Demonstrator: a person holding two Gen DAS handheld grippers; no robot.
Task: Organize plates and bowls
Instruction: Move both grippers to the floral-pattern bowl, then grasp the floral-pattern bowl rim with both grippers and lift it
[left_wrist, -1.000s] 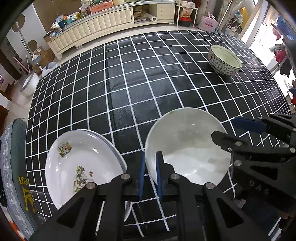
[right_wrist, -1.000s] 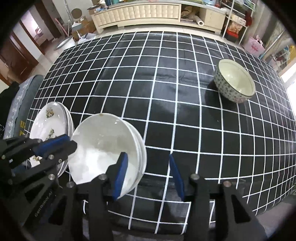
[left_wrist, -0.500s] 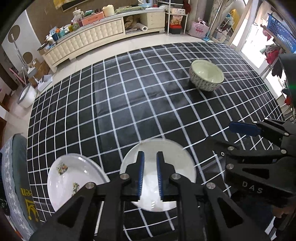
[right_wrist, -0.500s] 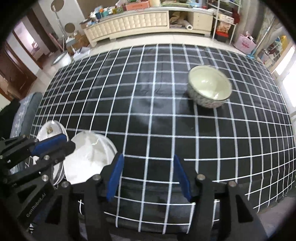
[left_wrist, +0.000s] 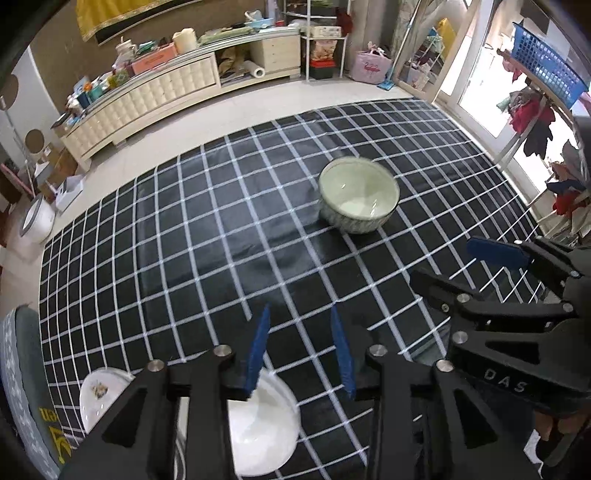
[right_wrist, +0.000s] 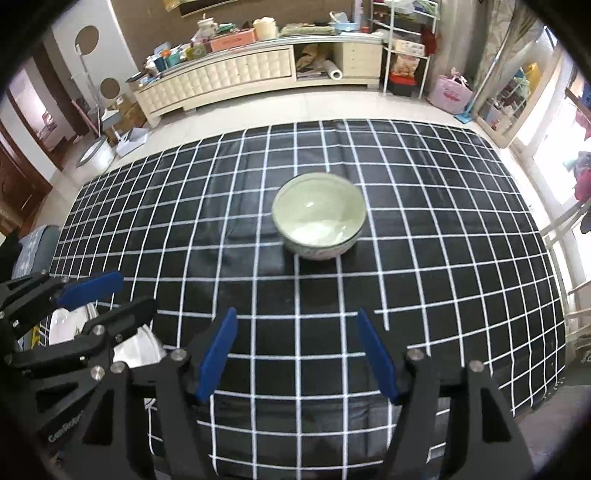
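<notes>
A patterned bowl (left_wrist: 359, 195) with a pale inside stands upright on the black checked tablecloth (left_wrist: 207, 236); it also shows in the right wrist view (right_wrist: 319, 217). A plain white plate (left_wrist: 264, 428) lies near the front edge under my left gripper (left_wrist: 301, 350), which is open and empty above it. A floral plate (left_wrist: 99, 395) lies to its left. My right gripper (right_wrist: 299, 354) is open and empty, raised well short of the bowl. The white plates (right_wrist: 140, 349) show partly behind the left gripper in the right wrist view.
The tablecloth (right_wrist: 443, 258) ends at a front edge near both grippers. A grey cushion (left_wrist: 22, 387) sits at the left. A long cream cabinet (right_wrist: 229, 79) with clutter stands across the floor behind the table.
My left gripper has opened and let go of the white plate, then lifted and drawn back. Both grippers have risen and tilted toward the bowl. The right gripper stays open.
</notes>
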